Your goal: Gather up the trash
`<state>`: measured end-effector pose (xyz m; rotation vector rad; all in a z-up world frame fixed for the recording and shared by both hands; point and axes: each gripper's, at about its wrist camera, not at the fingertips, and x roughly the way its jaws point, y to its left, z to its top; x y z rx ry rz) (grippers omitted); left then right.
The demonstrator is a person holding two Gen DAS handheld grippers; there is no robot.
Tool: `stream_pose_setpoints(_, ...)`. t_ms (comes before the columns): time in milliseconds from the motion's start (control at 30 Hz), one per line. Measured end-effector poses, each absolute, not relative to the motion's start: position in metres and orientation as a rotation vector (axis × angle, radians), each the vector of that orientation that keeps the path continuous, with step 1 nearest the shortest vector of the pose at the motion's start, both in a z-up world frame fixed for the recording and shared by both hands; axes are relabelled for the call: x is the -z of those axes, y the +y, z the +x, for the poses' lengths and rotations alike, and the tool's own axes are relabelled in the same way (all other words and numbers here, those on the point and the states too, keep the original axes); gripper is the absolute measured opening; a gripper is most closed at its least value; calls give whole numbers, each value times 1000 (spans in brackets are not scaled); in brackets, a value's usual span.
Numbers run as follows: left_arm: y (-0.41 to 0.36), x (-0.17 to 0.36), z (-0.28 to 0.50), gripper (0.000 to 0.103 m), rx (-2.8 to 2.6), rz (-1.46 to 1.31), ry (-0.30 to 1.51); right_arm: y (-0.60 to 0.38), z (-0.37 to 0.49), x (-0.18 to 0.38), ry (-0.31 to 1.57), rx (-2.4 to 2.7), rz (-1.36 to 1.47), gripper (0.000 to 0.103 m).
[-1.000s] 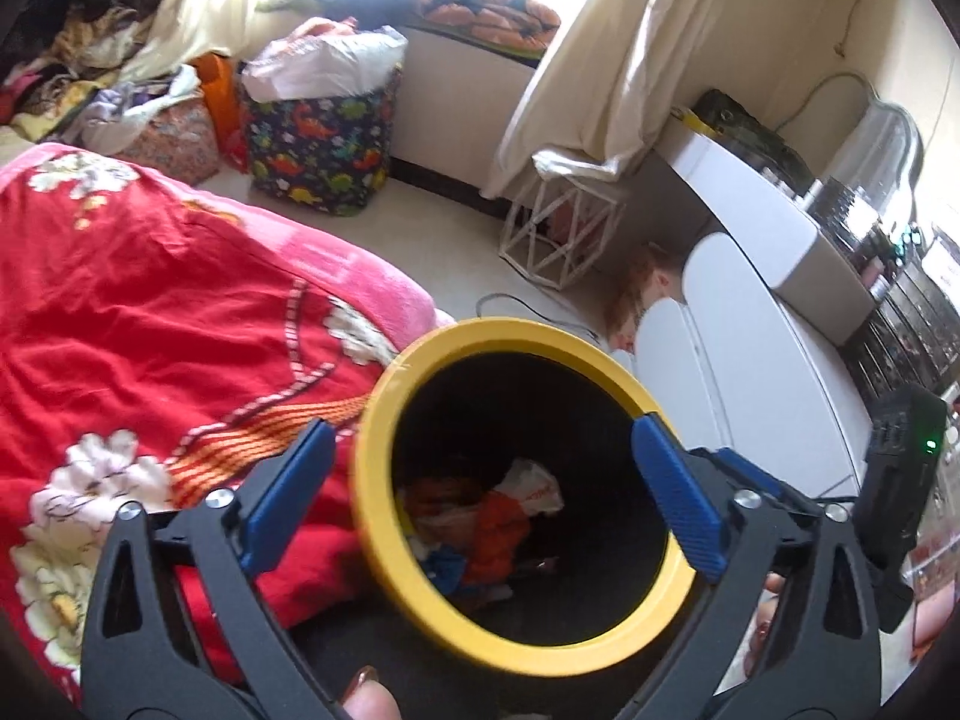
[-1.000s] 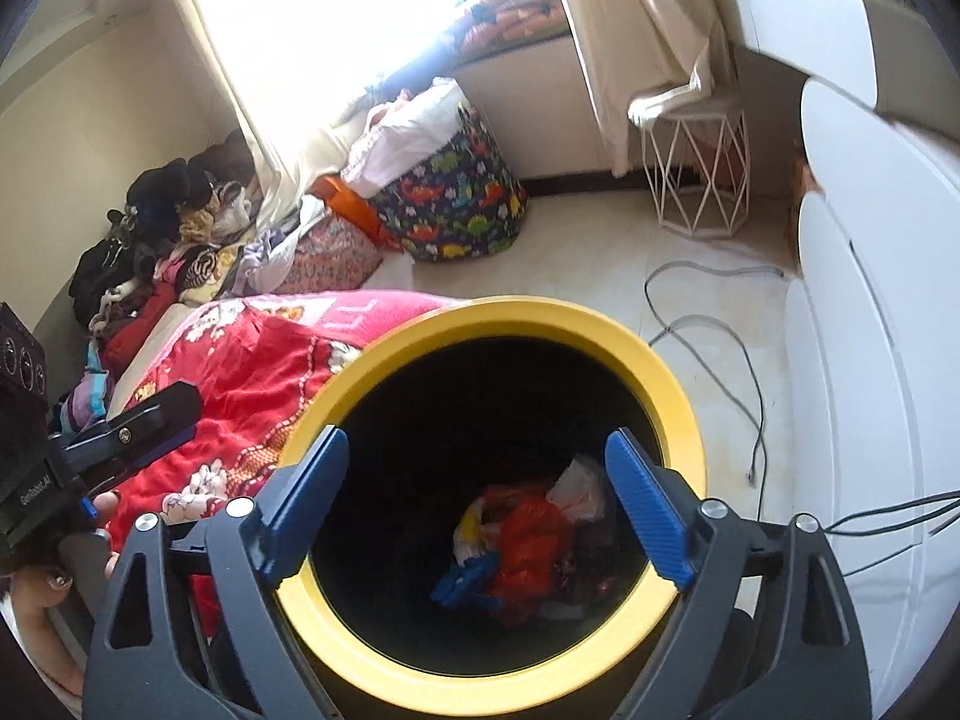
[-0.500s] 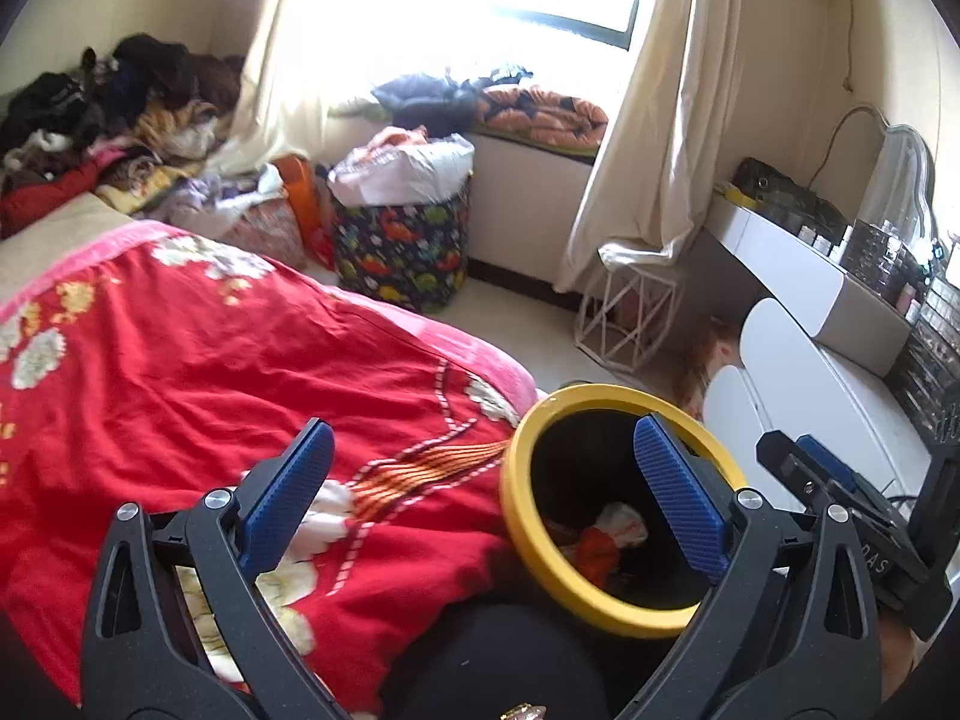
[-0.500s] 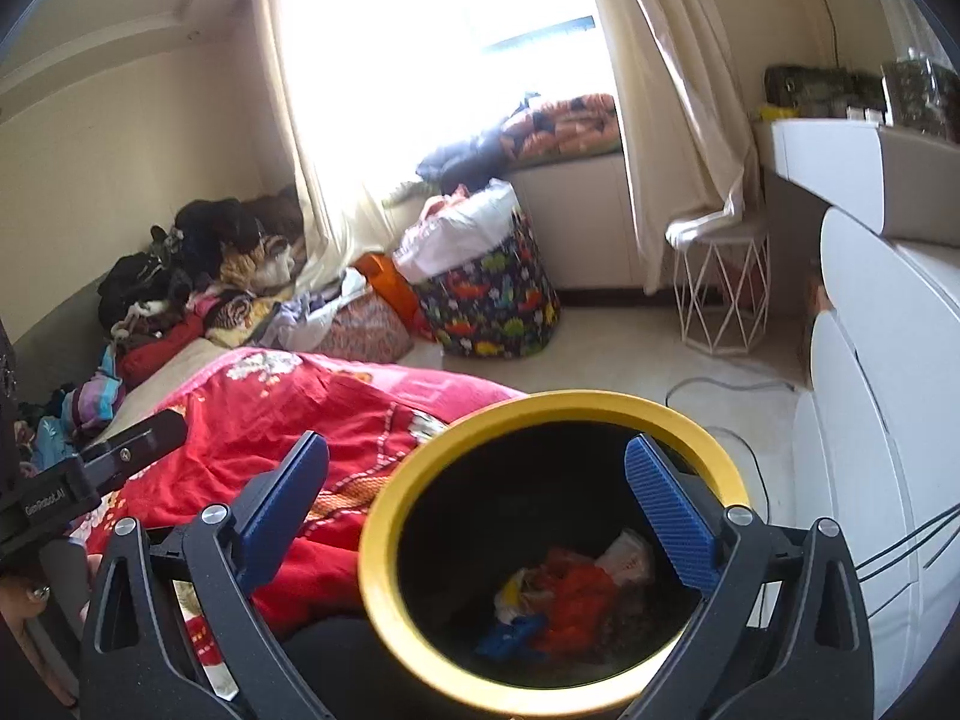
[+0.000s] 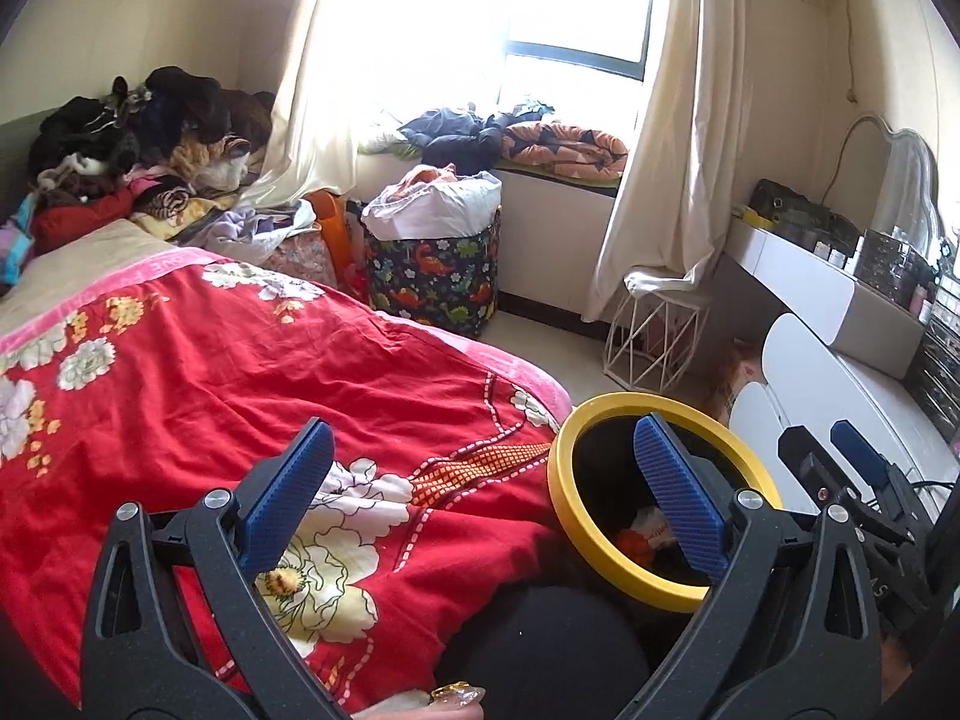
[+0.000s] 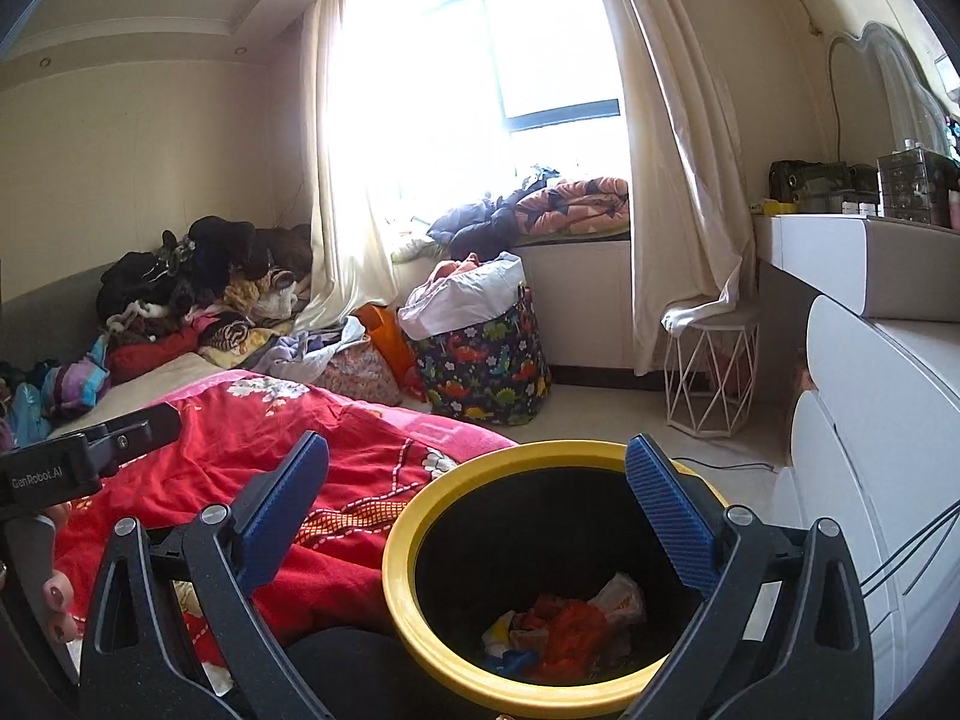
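Red floral bedspread (image 5: 210, 396) on bed; dinosaur-print basket (image 5: 435, 276) stuffed with white cloth beside white wire stool (image 5: 654, 336); clothes pile (image 6: 204, 282) at wall; cream curtains (image 6: 678, 180) flank window

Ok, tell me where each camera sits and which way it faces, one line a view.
Left wrist: on the left gripper, looking forward and down over the red quilt toward the window; its open blue fingers and a fingertip at the bottom edge show.
Right wrist: on the right gripper, facing the yellow-rimmed bin of trash; its open fingers and, at the left edge, a hand show.
Both share the bin, quilt, dinosaur-print basket and window.
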<state>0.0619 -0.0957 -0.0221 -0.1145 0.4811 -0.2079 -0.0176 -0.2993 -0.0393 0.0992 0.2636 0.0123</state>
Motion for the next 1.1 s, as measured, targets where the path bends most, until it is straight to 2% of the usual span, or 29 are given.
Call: stream_pose_setpoints(1100,-93,25,58,92,193,-111,475,-297,-21,45,272,9,114,96)
